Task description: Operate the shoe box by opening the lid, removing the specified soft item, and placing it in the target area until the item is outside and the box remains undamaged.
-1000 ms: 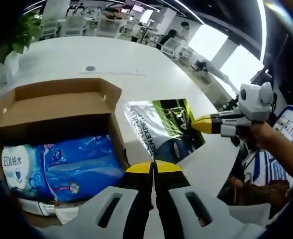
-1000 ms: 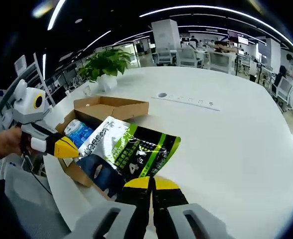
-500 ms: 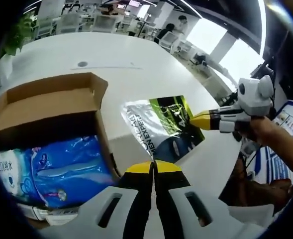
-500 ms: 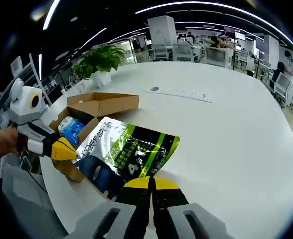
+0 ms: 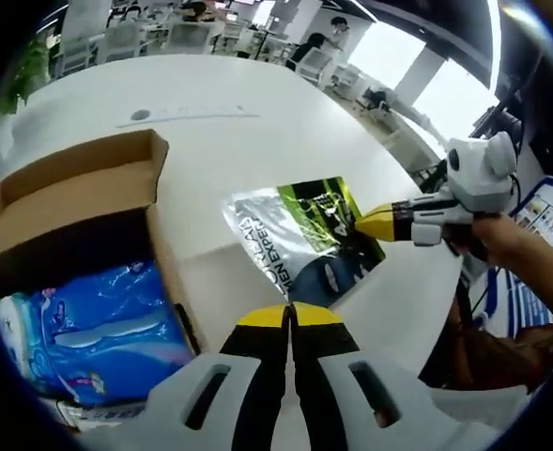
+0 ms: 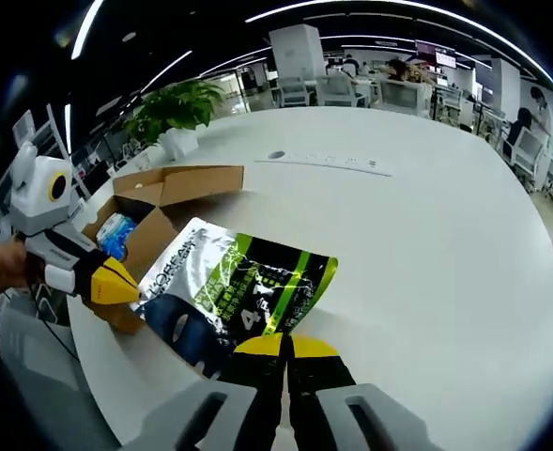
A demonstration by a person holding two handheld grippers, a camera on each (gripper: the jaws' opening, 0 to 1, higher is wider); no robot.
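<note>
The open cardboard shoe box stands at the left with its lid flap folded back, and blue soft packs lie inside. A silver, green and black pouch lies flat on or just over the white table, right of the box. My right gripper comes in from the right, shut on the pouch's edge. In the right gripper view its jaws pinch the pouch at its near edge. My left gripper is shut on nothing and also appears beside the box as yellow tips.
The round white table runs wide to the right and far side. A flush socket strip sits mid-table, and a potted plant stands behind the box. Office desks and chairs lie beyond. A hand holds the right gripper.
The pouch, held by my right gripper, has drawn away from the box's right wall, leaving a gap of table. My left gripper's view has swung right, pushing the box towards the left edge.
</note>
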